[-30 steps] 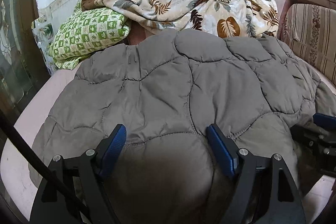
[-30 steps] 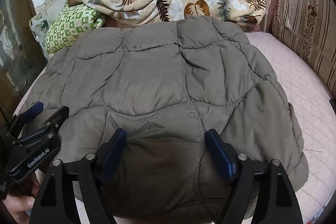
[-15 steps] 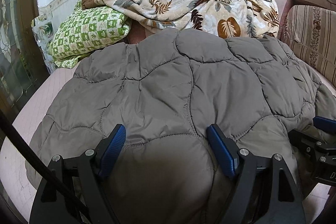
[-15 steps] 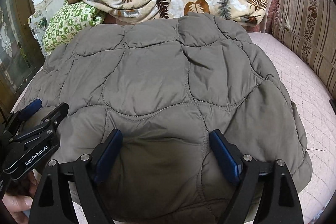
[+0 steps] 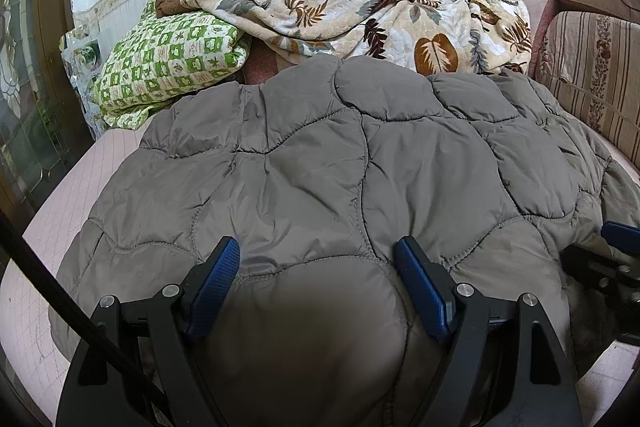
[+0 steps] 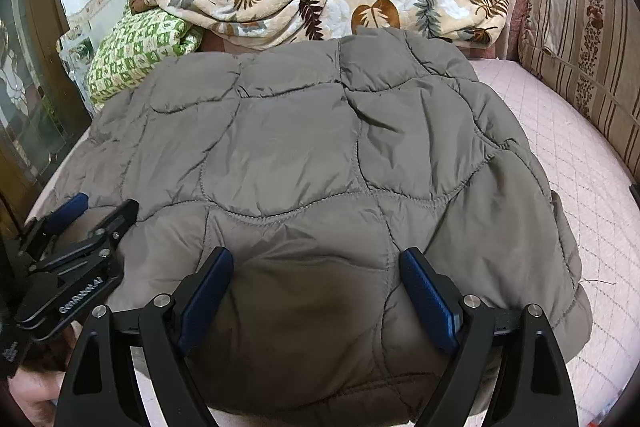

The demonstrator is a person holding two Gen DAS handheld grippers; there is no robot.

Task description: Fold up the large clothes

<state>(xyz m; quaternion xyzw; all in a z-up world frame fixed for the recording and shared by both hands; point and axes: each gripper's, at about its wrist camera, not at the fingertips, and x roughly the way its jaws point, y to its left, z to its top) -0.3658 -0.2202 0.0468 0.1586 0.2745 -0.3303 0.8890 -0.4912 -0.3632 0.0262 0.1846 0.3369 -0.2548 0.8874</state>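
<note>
A: Where is the quilted jacket (image 5: 320,167) now?

B: It lies spread on the pink mattress (image 6: 568,147), grey-brown, padded, w/ wavy stitch lines. It fills the centre of both views. Its near edge bulges up between the jaws of each gripper.

A: Left gripper (image 5: 316,267), what state?

B: Jaws spread wide. The blue pads (image 5: 212,291) stand at each side of the near bulge of the jacket. Whether the pads press the fabric, I cannot tell; they look only beside it.

A: And right gripper (image 6: 316,271)?

B: Same: jaws spread wide, jacket's hem bulge between them. In the right view the left gripper shows at 8 o'clock, at the jacket's left edge, w/ a part of the person's hand (image 6: 32,391) below it.

A: What is behind?

B: At 12 o'clock a leaf-print blanket (image 5: 380,15), crumpled, against the wall. At 10 o'clock a green-checked pillow (image 5: 168,67), partly under the blanket. At 2 o'clock a striped cushion (image 6: 580,39).
</note>
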